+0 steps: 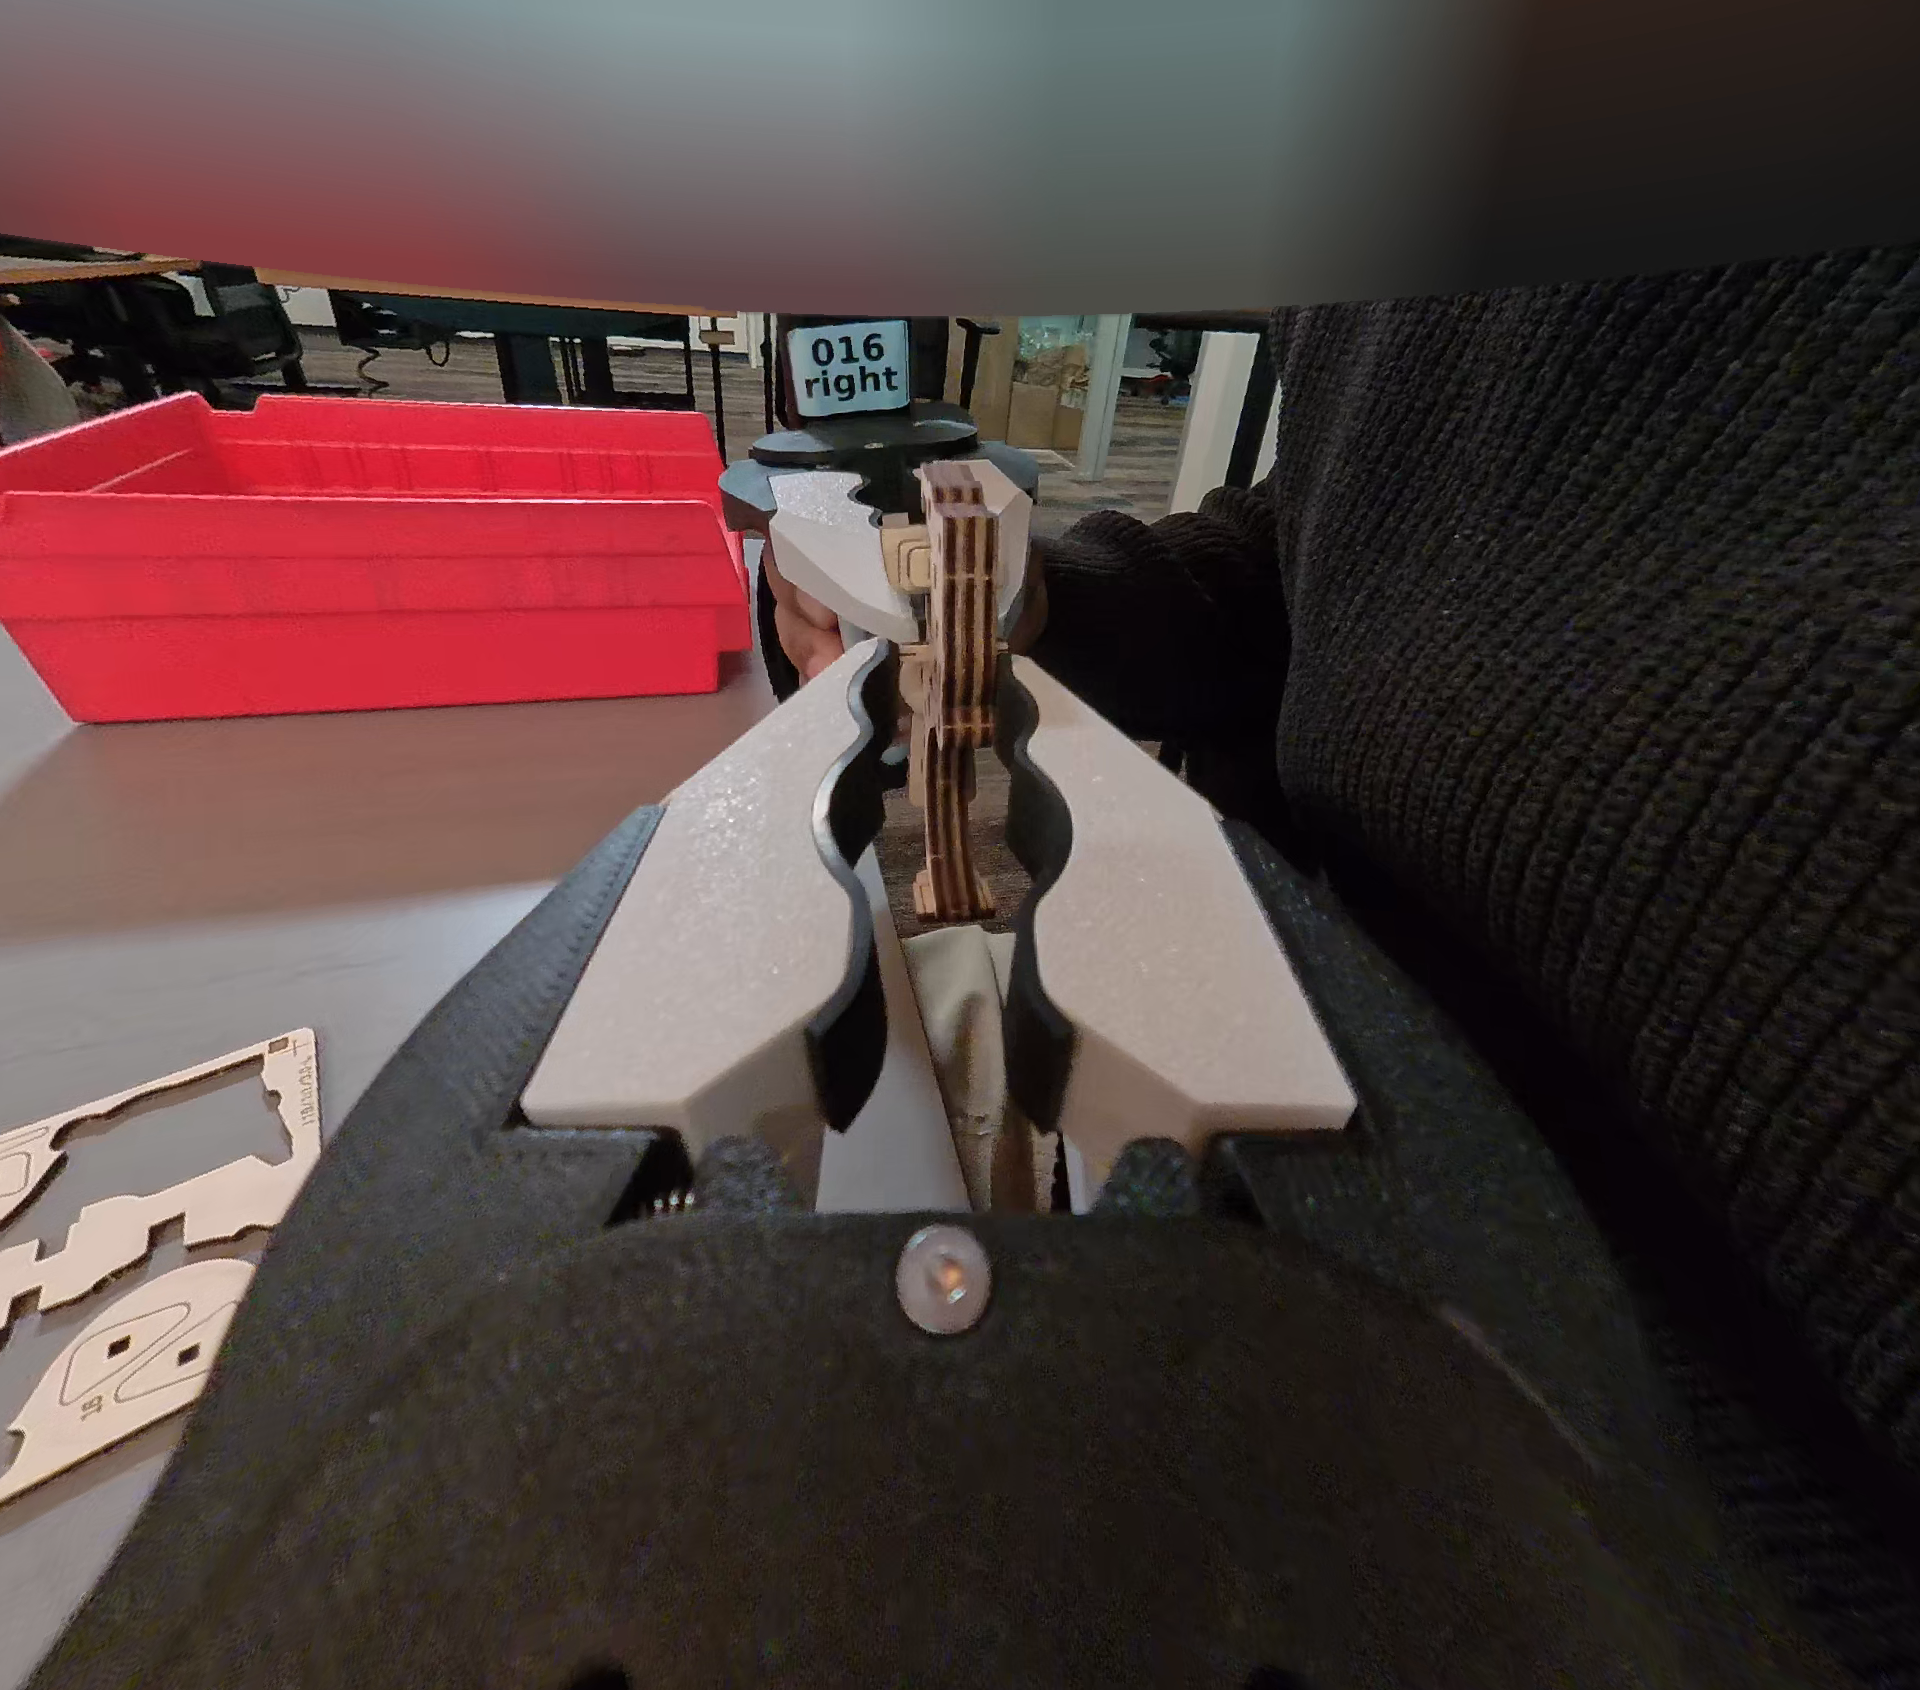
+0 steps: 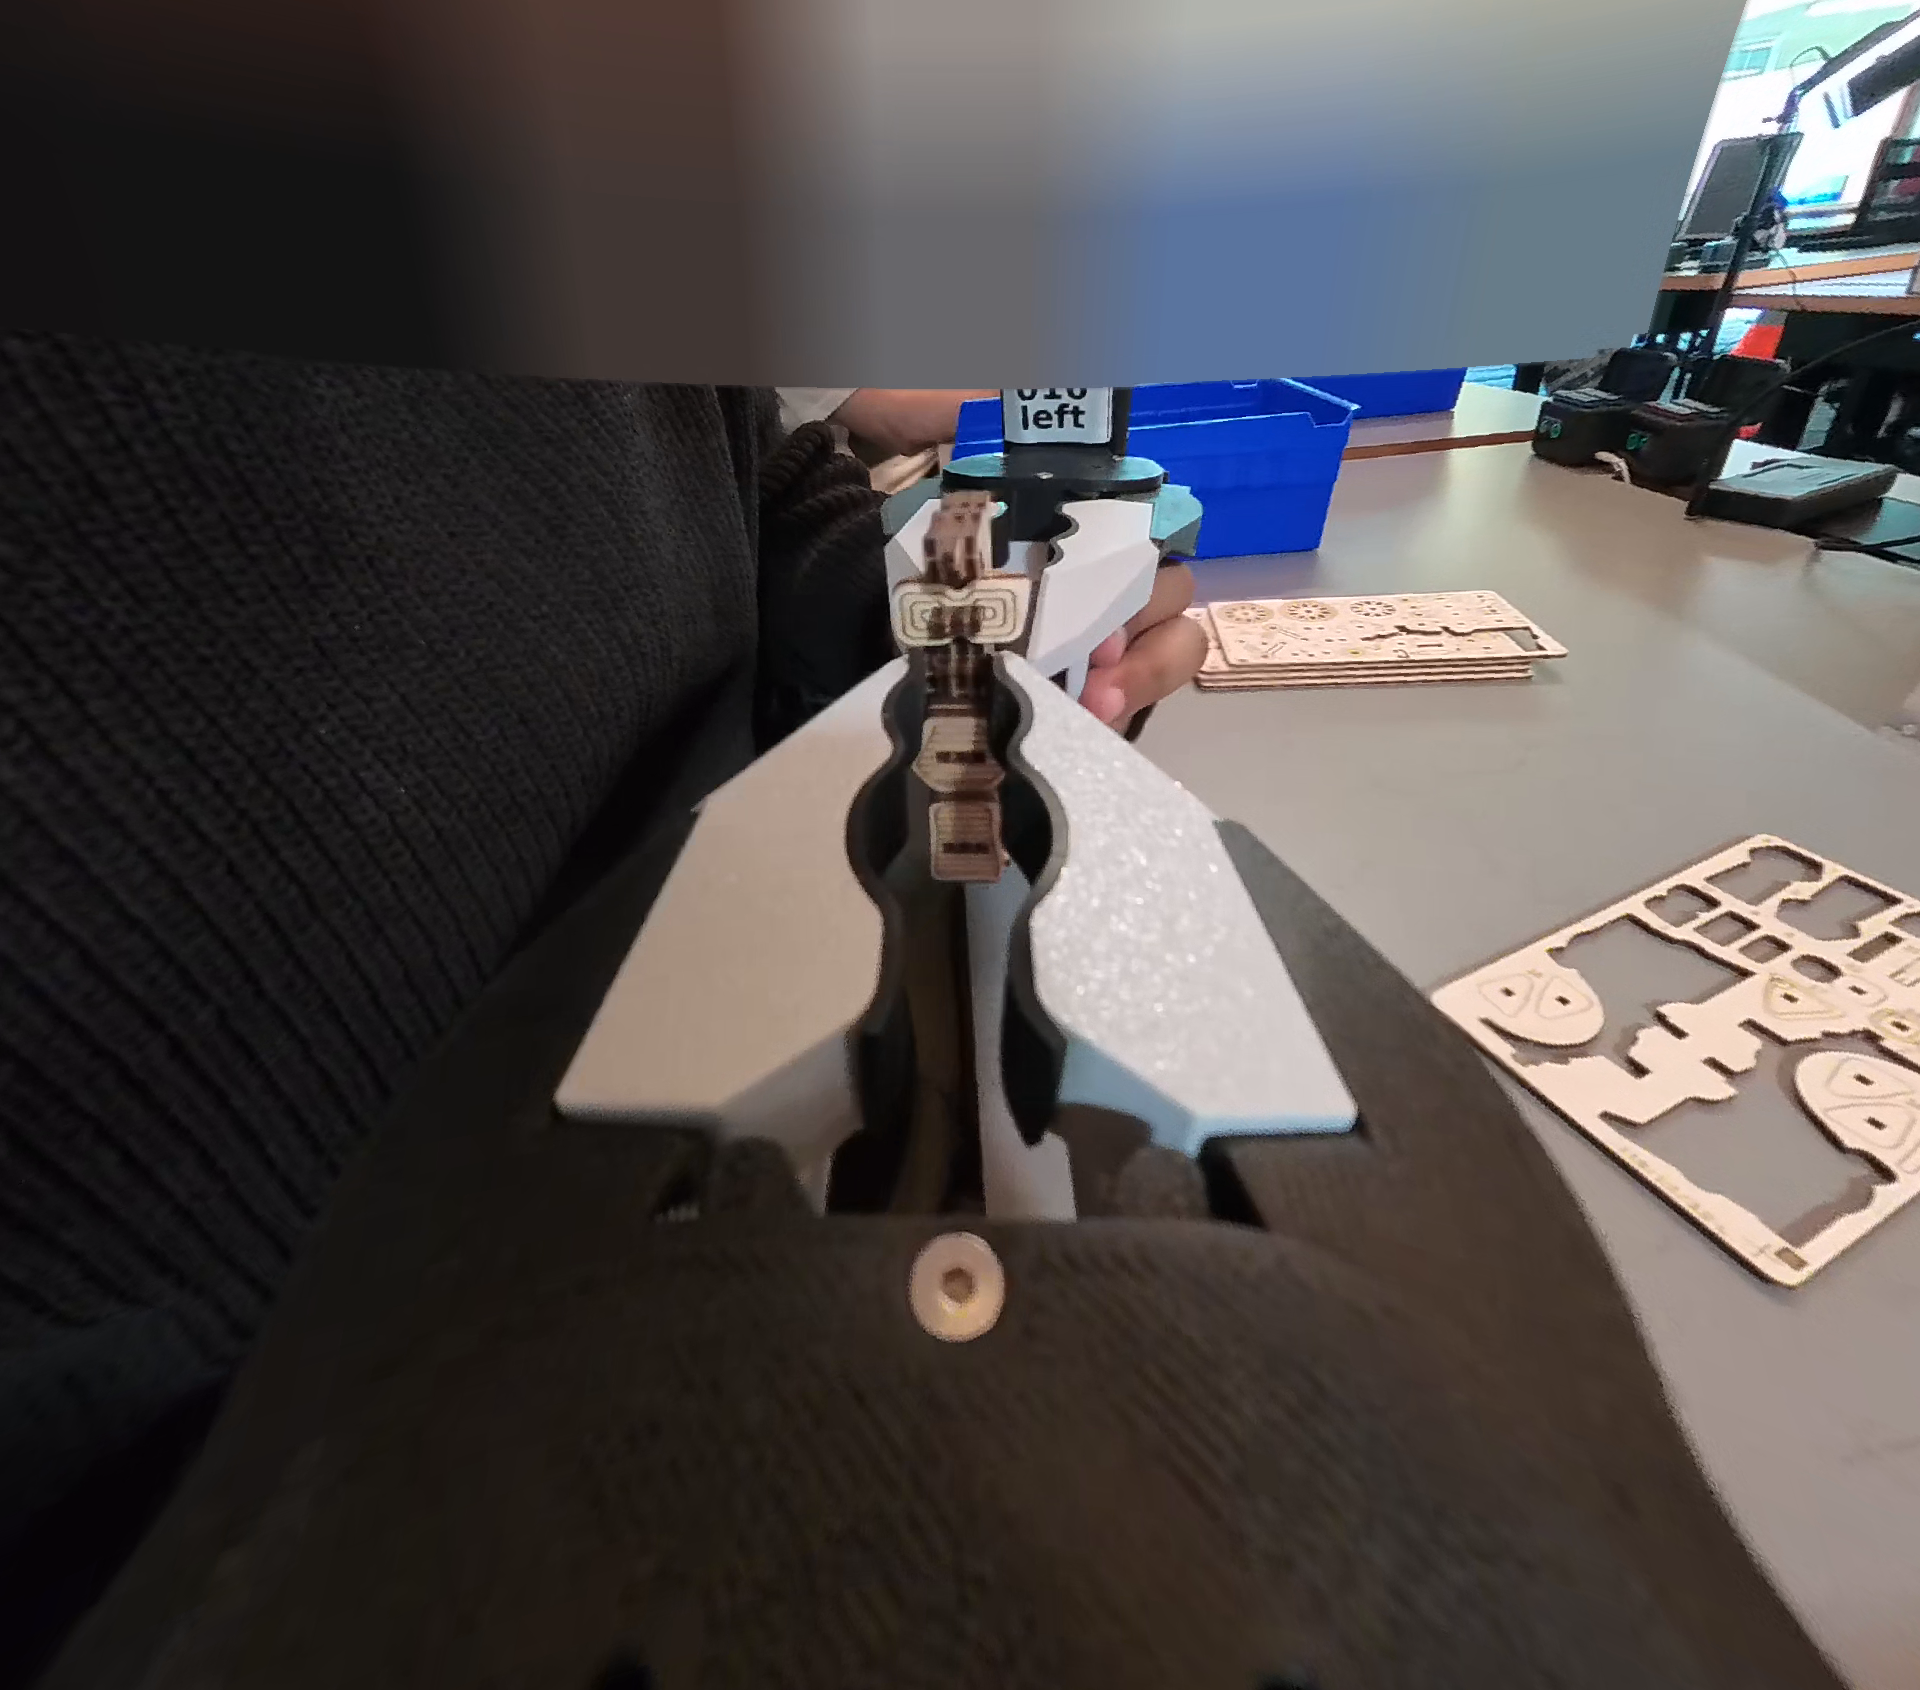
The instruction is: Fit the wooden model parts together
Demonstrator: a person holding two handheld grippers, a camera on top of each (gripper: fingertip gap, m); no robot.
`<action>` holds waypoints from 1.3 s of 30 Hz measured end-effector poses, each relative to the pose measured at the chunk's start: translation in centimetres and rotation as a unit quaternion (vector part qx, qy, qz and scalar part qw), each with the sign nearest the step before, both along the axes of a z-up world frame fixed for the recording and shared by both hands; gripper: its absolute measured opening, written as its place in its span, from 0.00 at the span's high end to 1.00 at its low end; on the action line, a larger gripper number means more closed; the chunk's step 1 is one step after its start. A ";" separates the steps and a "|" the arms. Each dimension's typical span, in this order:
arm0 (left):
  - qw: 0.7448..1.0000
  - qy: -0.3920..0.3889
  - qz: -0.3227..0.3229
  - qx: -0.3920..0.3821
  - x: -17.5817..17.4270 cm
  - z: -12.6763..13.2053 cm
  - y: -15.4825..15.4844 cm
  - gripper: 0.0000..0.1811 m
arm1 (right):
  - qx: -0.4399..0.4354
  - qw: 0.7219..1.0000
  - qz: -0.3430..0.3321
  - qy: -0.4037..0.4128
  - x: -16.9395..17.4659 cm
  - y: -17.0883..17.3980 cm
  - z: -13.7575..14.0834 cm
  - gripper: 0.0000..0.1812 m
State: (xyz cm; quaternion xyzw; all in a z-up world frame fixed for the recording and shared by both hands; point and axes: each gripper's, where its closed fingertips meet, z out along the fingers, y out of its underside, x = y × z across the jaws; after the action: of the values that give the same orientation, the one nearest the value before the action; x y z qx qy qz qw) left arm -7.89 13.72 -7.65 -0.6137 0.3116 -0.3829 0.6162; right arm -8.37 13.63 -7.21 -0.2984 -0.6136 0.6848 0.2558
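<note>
A small wooden model (image 1: 958, 601) of stacked plywood layers is held upright in the air between my two grippers, which face each other. My left gripper (image 1: 948, 674) is shut on the model's near side. My right gripper (image 1: 920, 570) grips it from the far side. In the right wrist view the model (image 2: 961, 622) shows a flat engraved cross piece near its top. My right gripper (image 2: 956, 676) is shut on it there, and my left gripper (image 2: 1003, 560) holds the far side. How the parts mate inside the jaws is hidden.
A red bin (image 1: 364, 560) stands at the left. A punched-out wooden sheet (image 1: 156, 1225) lies on the grey table (image 1: 260, 809). In the right wrist view there are a blue bin (image 2: 1247, 456), a stack of part sheets (image 2: 1371, 632) and a punched sheet (image 2: 1714, 1048). A black knit sleeve (image 2: 364, 705) is close. Only a small space, under 4 cm, lies between the two pairs of fingers.
</note>
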 end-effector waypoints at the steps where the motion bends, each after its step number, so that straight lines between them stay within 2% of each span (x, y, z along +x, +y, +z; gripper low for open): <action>1: 1.000 0.000 0.000 0.000 0.0 0.0 0.0 0.91 | -0.004 1.000 0.003 -0.001 0.0 0.0 0.0 0.94; 39: 0.999 -0.003 -0.010 -0.040 0.0 -0.7 0.1 0.90 | -0.060 0.997 0.026 -0.047 0.0 0.2 -0.3 0.94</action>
State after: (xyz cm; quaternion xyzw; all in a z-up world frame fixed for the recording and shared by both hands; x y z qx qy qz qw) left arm -7.90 13.85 -8.38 -0.6335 0.3006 -0.4027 0.5883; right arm -8.35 13.80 -7.52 -0.3289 -0.5907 0.7118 0.1906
